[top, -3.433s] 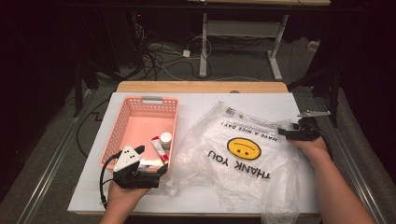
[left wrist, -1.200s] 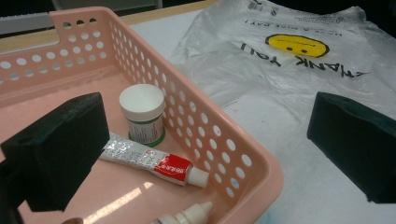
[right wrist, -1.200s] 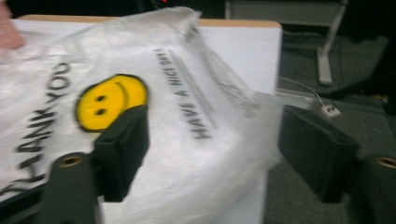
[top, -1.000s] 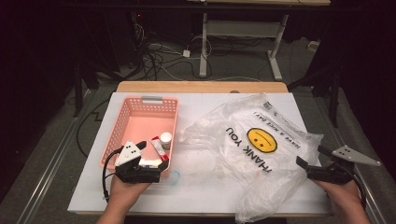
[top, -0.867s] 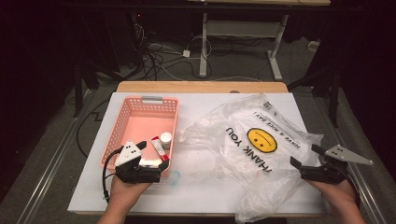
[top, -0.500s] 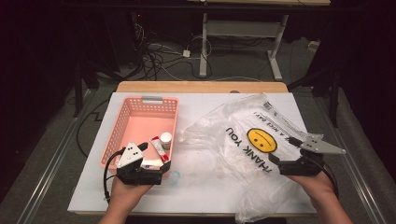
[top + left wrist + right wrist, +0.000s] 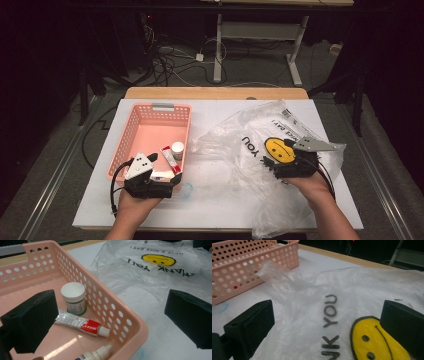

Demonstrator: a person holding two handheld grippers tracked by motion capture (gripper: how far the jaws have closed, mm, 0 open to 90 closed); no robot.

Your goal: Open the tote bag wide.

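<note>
Hovering over plastic bag (image 7: pixel 260 150), right tool (image 7: pixel 270 164) jaws apart; left tool (image 7: pixel 172 181) agape astride basket (image 7: pixel 150 135) corner

The two black fingers (image 7: pixel 30 322) stand wide apart. Between them sits a pink basket (image 7: pixel 120 322) with a jar (image 7: pixel 74 298), a tube (image 7: pixel 80 324) and a bottle (image 7: pixel 96 355). A bag (image 7: pixel 150 267) lies beside it.

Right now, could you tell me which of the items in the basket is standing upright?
The white-lidded jar stands upright; the red-ended tube and dropper bottle beside it lie flat.
</note>
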